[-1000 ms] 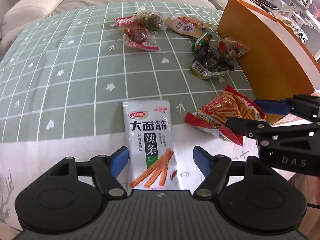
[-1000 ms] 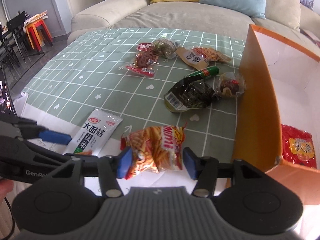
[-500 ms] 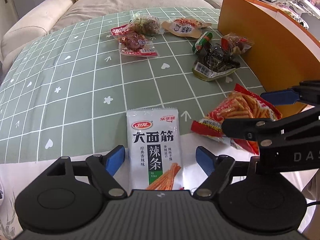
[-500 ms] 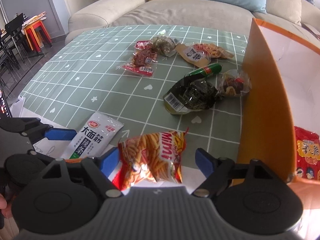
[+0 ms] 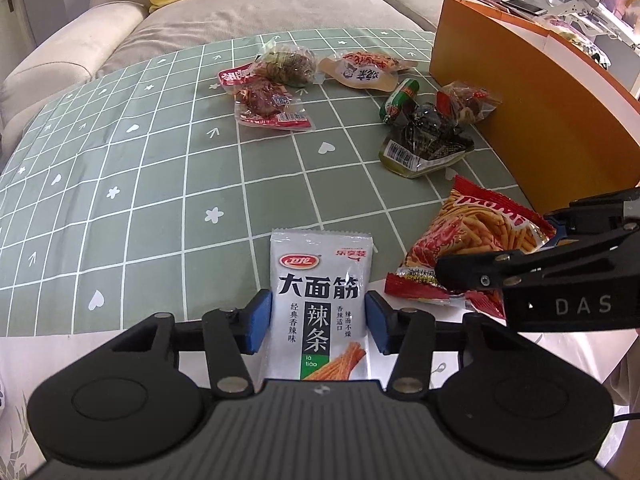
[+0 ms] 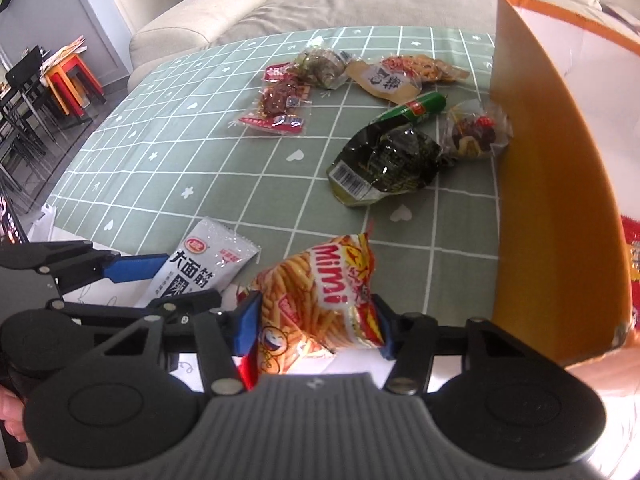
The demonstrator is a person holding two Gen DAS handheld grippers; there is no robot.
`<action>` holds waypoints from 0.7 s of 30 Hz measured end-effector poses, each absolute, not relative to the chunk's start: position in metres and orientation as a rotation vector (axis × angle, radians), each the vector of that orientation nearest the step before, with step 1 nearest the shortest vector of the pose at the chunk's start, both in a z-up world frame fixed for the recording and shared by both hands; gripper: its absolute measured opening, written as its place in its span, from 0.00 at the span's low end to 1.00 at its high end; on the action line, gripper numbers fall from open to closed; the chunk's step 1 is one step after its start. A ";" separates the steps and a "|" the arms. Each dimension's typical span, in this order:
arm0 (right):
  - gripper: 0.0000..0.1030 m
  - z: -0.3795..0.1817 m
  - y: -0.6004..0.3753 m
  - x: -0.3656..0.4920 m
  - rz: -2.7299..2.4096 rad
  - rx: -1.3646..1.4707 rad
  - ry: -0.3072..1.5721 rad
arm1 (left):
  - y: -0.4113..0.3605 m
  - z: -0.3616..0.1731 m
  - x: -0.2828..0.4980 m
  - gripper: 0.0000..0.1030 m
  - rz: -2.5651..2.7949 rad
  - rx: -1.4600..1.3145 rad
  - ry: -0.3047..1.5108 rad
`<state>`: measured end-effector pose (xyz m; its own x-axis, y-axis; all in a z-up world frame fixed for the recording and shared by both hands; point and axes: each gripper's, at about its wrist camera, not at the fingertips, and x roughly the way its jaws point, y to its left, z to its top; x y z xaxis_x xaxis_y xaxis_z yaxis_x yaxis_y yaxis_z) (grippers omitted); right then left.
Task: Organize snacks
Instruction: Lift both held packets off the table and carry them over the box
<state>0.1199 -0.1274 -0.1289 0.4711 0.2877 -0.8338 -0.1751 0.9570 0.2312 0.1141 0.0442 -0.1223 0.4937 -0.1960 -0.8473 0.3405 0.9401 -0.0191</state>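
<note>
living room, pale sofa across the top of both views, green checked cloth (image 5: 160,168) over the bench. orange box (image 6: 560,200) at the right edge, one red packet already inside, lower right of the right wrist view.

left tongs (image 5: 318,322) just closed onto the white spicy-strip packet (image 5: 320,292), lower centre of the left wrist view: blue pads touching both long edges, wide apart half a second ago. right tongs (image 6: 316,326) likewise just closed on the mimi snack bag (image 6: 320,296), lower centre of the right wrist view, foil crumpled between the pads.

both packets gripped but apparently not yet lifted off the cloth's near edge. probably the pick-up finished and the carry to the box next.

left on the cloth, upper middle of both views: red meat packet (image 5: 268,108), dark seaweed bag (image 5: 428,144), green sausage (image 5: 400,100), tan packet (image 5: 364,74) and two clear pouches, none touched.
</note>
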 end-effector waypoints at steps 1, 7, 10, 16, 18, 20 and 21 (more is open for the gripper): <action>0.51 -0.128 -0.127 0.120 0.285 0.113 1.040 | 0.045 -0.122 0.114 0.54 -0.325 0.154 1.004; 0.50 -0.126 -0.130 0.119 0.270 0.116 1.033 | 0.051 -0.118 0.113 0.53 -0.310 0.105 1.008; 0.48 -0.119 -0.132 0.117 0.261 0.116 1.015 | 0.054 -0.111 0.113 0.53 -0.305 0.091 0.994; 0.48 -0.097 -0.130 0.112 0.262 0.057 0.946 | 0.058 -0.090 0.112 0.53 -0.281 0.042 0.978; 0.47 -0.087 -0.127 0.109 0.265 0.020 0.915 | 0.059 -0.080 0.112 0.53 -0.272 0.032 0.964; 0.47 -0.077 -0.126 0.106 0.264 -0.012 0.885 | 0.059 -0.069 0.110 0.53 -0.264 0.024 0.946; 0.47 -0.072 -0.126 0.105 0.265 -0.022 0.873 | 0.058 -0.063 0.110 0.53 -0.259 0.021 0.938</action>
<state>0.1049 -0.1259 -0.0725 0.6120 0.2204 -0.7595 -0.2382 0.9672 0.0888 0.1098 0.0579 -0.0630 0.5631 -0.2109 -0.7990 0.2289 0.9689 -0.0944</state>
